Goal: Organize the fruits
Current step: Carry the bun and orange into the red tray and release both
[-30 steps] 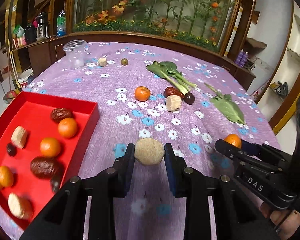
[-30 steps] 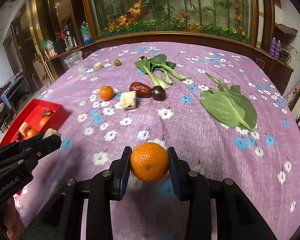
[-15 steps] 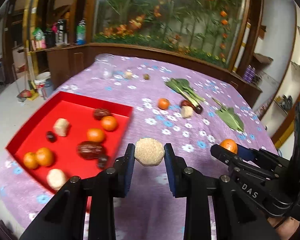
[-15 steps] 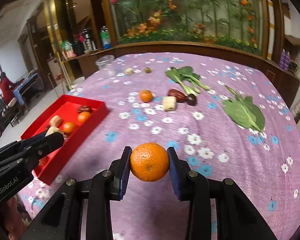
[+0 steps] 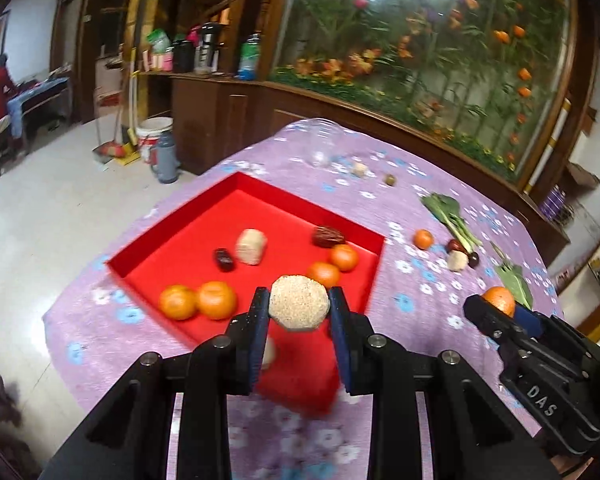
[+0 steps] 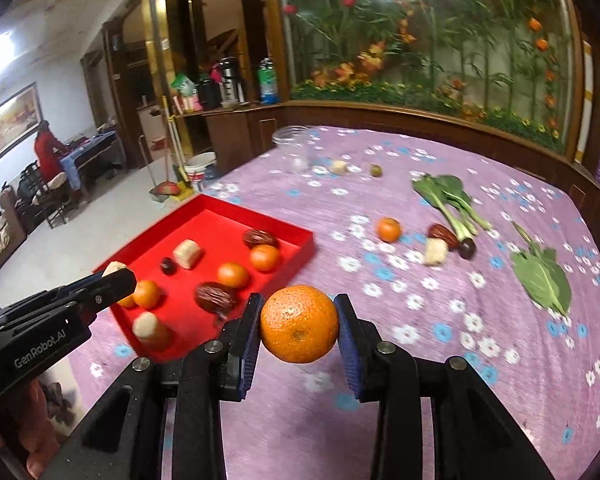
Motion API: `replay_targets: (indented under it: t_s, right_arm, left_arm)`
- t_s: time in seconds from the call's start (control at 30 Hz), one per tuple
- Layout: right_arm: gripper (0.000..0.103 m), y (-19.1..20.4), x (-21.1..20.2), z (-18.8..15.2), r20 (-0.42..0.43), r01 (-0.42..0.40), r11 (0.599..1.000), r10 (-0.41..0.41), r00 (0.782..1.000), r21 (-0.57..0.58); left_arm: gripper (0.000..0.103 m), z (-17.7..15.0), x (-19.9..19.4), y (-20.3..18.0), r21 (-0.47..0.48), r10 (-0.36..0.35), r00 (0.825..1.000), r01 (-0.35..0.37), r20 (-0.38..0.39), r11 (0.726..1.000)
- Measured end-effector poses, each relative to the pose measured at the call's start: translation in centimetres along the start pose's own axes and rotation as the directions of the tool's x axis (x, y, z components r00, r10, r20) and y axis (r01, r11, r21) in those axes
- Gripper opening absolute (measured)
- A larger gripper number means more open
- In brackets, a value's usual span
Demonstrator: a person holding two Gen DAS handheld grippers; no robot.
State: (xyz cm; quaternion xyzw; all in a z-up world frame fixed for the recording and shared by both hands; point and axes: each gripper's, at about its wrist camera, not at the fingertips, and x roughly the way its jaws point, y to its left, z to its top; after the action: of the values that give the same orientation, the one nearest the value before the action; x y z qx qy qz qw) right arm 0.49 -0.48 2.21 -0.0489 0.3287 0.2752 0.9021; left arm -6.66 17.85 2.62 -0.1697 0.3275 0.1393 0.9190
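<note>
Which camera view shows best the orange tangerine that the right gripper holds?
The right wrist view: the orange tangerine sits close and whole between the blue pads of the right gripper. In the left wrist view, the same fruit is small and partly hidden behind that gripper's finger.

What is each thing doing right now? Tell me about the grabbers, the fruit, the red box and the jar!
Left gripper: shut on the beige chunk, above the tray.
Right gripper: shut on the held orange, lifted off the table.
Red tray: open-topped, partly filled with fruit.
Clear jar: upright, no lid.
Loose orange: lying on the tablecloth, not yet sorted.
Leafy greens: lying flat.
</note>
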Motion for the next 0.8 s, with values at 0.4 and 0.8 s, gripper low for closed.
replay_targets:
  t_s: [0.4,0.8]
  right_arm:
    - [0.039,4.5,2.9,1.6,-0.007,-0.092,0.995,0.092,0.996,-0.046]
    - [0.039,5.9,8.3,3.5,-0.045,-0.102,0.993,0.099,0.994,-0.059]
  left_arm:
    - [0.029,0.9,1.2,4.9,-0.060,0.074,0.997,-0.076,-0.033,0.995]
    - [0.029,1.9,5.0,3.5,-0.003,0.093,0.993,-0.093,-0.075,0.996]
